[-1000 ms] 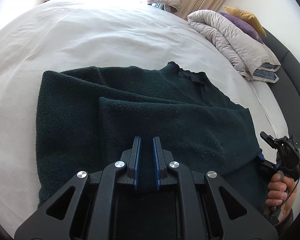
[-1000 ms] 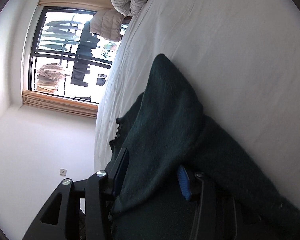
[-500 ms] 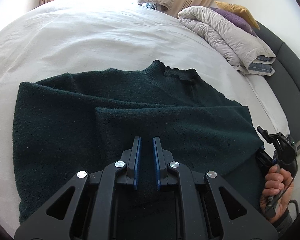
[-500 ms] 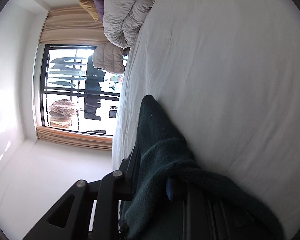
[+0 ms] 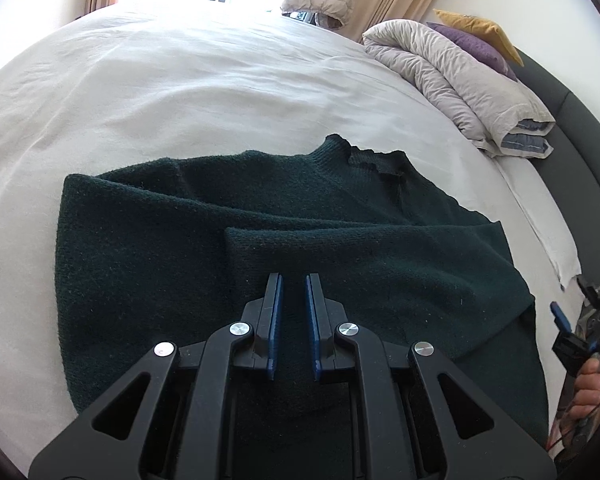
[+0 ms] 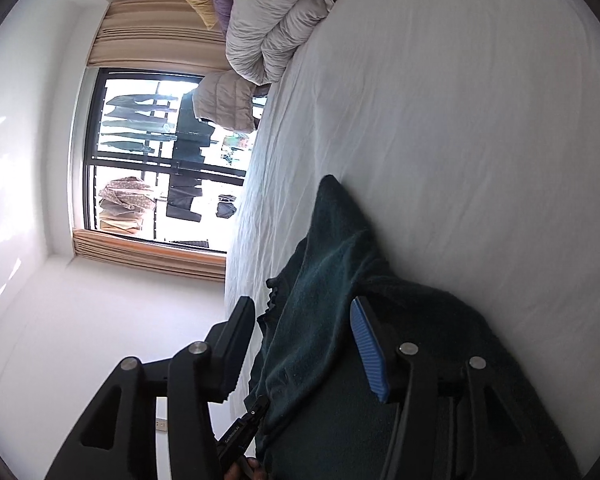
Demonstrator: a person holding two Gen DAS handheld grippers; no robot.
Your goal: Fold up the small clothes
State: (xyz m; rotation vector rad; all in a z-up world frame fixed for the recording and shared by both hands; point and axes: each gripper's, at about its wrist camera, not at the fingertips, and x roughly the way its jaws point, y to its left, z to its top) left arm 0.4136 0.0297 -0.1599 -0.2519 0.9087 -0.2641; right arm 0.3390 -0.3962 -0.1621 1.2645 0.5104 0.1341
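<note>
right tongs (image 6: 304,344) opened wide, releasing the green sweater (image 6: 340,280)

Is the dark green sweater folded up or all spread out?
Partly folded. The dark green knitted sweater lies on the white bed sheet with one flap doubled over its body, its collar uncovered.

White-sheeted bed (image 5: 220,92), dark green sweater (image 5: 148,248) spread on it, rolled grey duvet (image 5: 452,76) near its head
</note>
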